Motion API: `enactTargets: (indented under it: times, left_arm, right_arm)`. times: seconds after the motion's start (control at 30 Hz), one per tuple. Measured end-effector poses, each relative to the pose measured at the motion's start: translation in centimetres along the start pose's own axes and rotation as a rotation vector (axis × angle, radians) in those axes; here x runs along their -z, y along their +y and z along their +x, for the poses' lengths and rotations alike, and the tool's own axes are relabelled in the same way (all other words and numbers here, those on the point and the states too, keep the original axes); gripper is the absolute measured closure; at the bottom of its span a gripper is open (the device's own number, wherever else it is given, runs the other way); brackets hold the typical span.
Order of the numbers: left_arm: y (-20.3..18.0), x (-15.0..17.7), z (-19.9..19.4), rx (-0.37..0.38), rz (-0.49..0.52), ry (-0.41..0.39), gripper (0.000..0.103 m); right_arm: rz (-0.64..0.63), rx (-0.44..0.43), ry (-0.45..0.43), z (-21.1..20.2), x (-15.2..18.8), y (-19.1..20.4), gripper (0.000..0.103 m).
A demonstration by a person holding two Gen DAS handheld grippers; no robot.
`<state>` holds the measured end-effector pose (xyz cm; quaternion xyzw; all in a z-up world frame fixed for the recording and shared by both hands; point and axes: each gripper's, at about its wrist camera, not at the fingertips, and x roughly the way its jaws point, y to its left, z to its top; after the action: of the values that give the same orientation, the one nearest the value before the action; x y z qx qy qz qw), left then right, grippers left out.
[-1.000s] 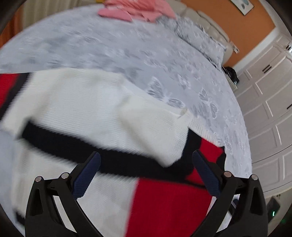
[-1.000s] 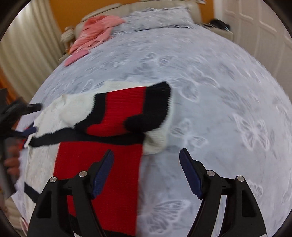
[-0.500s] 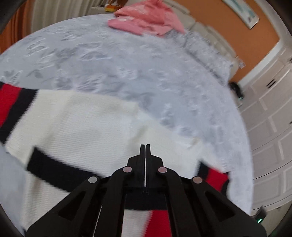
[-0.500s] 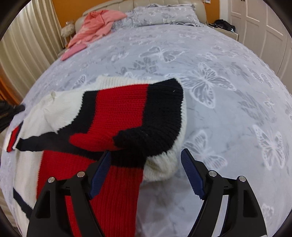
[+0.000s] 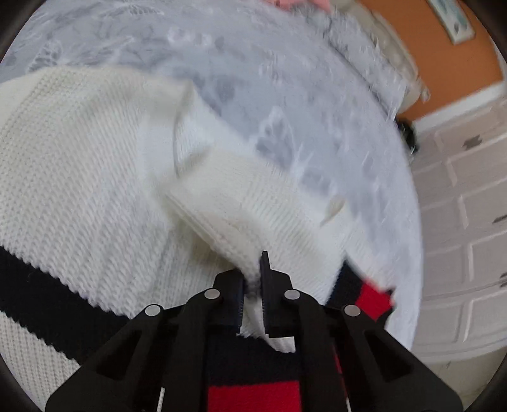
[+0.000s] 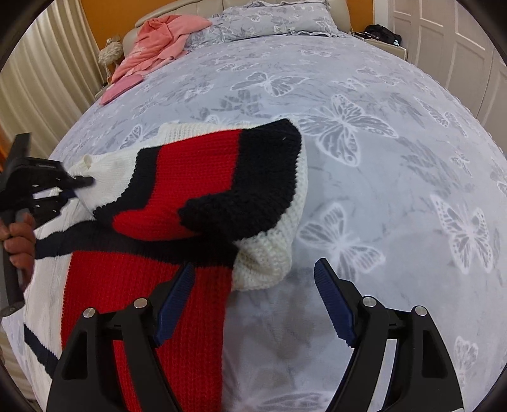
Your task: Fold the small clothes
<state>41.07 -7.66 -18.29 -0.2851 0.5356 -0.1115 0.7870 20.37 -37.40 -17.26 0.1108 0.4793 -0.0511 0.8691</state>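
Left gripper (image 5: 252, 279): jaws clenched on a white ribbed fold of the sweater (image 5: 79, 164), fabric pinched between the two black fingers. View is motion-blurred. In the right wrist view the same gripper (image 6: 74, 183) sits at the far left edge, gripping the white edge of the sweater; the person's hand (image 6: 19, 241) holds its handle.

Sweater (image 6: 190, 196): knit, white with red and navy blocks, lying on the bed (image 6: 380, 133) at its near left part. One red-and-navy sleeve is folded across the body; its white cuff rests near the right edge of the garment.

Right gripper (image 6: 253, 304): jaws released, wide apart, blue pads visible. Left finger is over the red panel, right finger over the bare butterfly-print cover; nothing is between them.

Far back left: pink clothes (image 6: 161, 41) by the pillow (image 6: 272, 16).
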Motion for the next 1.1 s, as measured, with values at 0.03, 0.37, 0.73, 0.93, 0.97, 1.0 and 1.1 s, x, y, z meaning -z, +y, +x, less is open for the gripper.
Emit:
enactTargets:
  times: [0.03, 0.37, 0.73, 0.93, 0.97, 1.0, 1.1]
  left_arm:
    - [0.0, -0.3, -1.6, 0.016, 0.017, -0.054, 0.096]
    - [6.0, -1.4, -5.0, -0.124, 0.022, -0.1, 0.095]
    - [9.5, 0.5, -7.9, -0.048, -0.065, -0.139, 0.079]
    - [21.5, -0.4, -19.1, -0.147, -0.31, -0.385, 0.047]
    - [23.6, -1.0, -20.5, -0.206, -0.348, -0.411, 0.041]
    - [26.7, -1.8, -22.1, -0.281, -0.401, -0.438, 0.041]
    - [33.0, -3.4, -24.2, -0.397, -0.549, -0.456, 0.041]
  right_arm:
    - [0.0, -0.003, -0.006, 0.1, -0.2, 0.0, 0.027]
    - [0.009, -0.041, 0.045, 3.7, -2.0, 1.5, 0.081]
    - [0.012, 0.019, 0.013, -0.1, -1.2, 1.7, 0.056]
    - [0.009, -0.022, -0.024, -6.1, 4.3, 2.7, 0.038]
    - [0.008, -0.026, -0.014, -6.6, 5.2, 2.9, 0.038]
    - [0.01, -0.028, 0.003, -7.1, 6.2, 2.9, 0.038]
    - [0.016, -0.018, 0.033, -7.9, 7.9, 3.1, 0.038]
